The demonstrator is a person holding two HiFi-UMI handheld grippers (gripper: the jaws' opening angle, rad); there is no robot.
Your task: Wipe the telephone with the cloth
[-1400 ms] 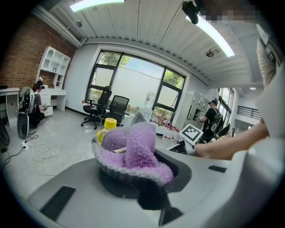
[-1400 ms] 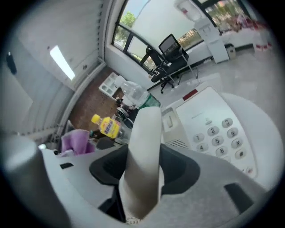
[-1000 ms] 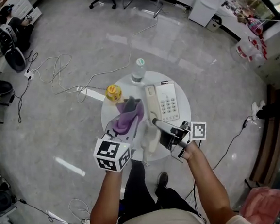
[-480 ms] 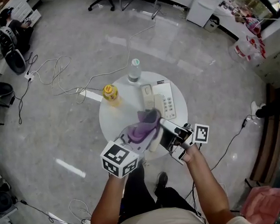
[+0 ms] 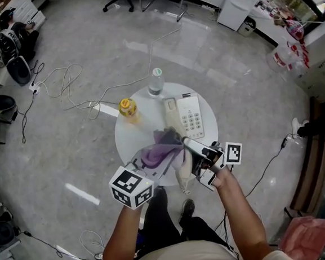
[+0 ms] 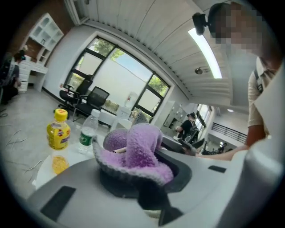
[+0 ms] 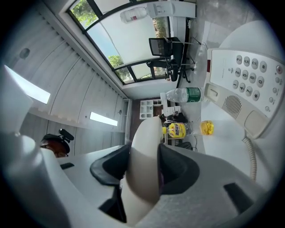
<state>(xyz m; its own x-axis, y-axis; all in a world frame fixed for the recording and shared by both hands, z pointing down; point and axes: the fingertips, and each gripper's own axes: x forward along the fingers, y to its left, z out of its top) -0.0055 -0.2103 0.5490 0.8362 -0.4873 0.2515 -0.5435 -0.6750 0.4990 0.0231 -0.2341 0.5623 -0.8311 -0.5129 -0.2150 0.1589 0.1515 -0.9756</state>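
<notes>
The cream push-button telephone [image 5: 192, 117] is in two parts. Your right gripper [image 5: 191, 153] has its jaws clamped on the curved cream handset [image 7: 143, 164], having just tightened a little. Your left gripper [image 6: 144, 178] is pinched on the bunched purple fleece cloth [image 6: 133, 153]. Both are raised at lower centre of the head view, cloth just beside handset; whether they touch cannot be told. The base lies at centre frame on the round white table [image 5: 130, 140], with a yellow bottle [image 5: 128, 107] and a clear water bottle [image 5: 156, 81] above it. The step in hand looks like wiping the lifted handset. Next, press the cloth on and rub along its length, keeping the right grip firm.
</notes>
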